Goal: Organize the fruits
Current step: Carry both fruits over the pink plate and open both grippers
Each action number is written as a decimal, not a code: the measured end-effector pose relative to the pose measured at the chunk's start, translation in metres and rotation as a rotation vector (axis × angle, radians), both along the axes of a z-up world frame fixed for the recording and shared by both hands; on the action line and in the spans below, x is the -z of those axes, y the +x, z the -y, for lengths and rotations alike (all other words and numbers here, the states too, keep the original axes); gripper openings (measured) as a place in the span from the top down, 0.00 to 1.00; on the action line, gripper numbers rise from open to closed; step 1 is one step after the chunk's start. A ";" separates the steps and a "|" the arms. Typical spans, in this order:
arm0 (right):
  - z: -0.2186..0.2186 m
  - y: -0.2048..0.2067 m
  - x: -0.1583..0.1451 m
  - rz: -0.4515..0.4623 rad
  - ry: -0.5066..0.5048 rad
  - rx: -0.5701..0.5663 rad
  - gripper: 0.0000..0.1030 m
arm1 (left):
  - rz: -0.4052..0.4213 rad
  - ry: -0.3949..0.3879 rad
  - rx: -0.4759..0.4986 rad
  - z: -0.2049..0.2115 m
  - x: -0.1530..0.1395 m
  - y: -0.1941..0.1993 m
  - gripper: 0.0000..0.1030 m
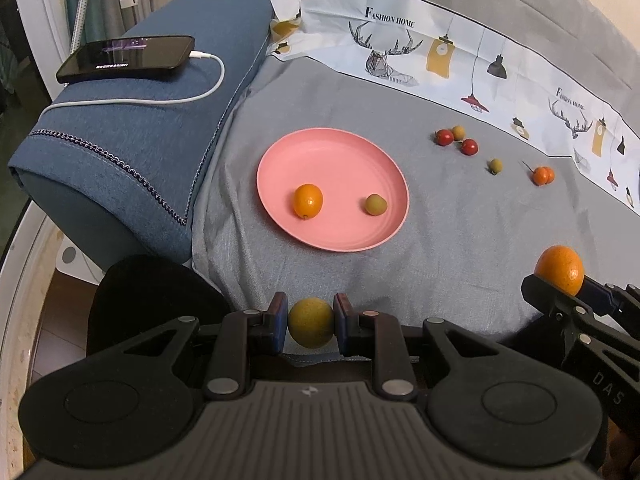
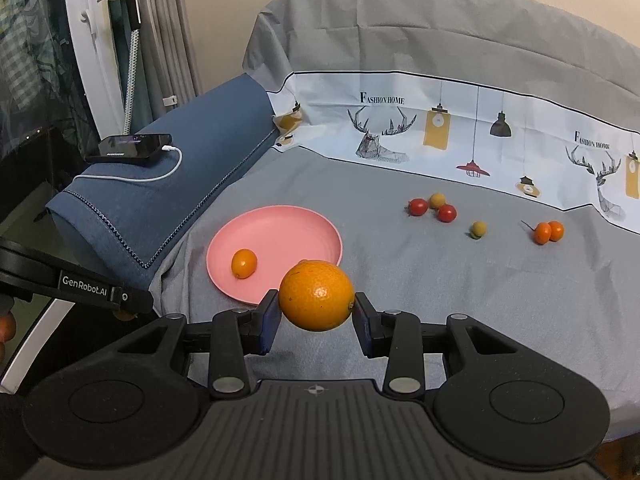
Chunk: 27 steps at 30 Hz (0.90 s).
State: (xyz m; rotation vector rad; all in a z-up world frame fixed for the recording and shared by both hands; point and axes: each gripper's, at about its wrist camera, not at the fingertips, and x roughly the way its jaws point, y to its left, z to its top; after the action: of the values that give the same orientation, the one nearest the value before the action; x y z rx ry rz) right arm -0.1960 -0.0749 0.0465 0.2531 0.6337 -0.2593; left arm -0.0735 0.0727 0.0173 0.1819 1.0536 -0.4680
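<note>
Both tools are carrying fruit: the left gripper [image 1: 311, 322] pinches a yellow fruit [image 1: 311, 323], the right gripper [image 2: 316, 312] an orange [image 2: 316, 295], so next both go to the pink plate [image 1: 344, 152] ahead.

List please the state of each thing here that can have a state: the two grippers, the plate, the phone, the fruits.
left gripper: jaws shut on a yellow-green fruit
right gripper: jaws shut on an orange
pink plate: holds a kumquat and a green fruit
phone: screen lit, cable plugged in
cherry tomatoes: loose on the cloth, outside the plate
</note>
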 end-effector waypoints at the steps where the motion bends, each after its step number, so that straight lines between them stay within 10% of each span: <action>1: 0.000 0.000 0.000 -0.002 0.001 0.001 0.61 | -0.001 0.000 0.000 0.000 0.000 0.000 0.74; 27: 0.012 0.044 0.019 -0.077 0.006 -0.022 0.61 | -0.055 0.014 -0.037 0.011 0.019 0.045 0.74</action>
State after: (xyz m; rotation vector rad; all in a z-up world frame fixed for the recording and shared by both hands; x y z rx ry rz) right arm -0.1517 -0.0868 0.0275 0.2431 0.7135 -0.2473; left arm -0.0282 0.0614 -0.0014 0.1630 1.1123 -0.4344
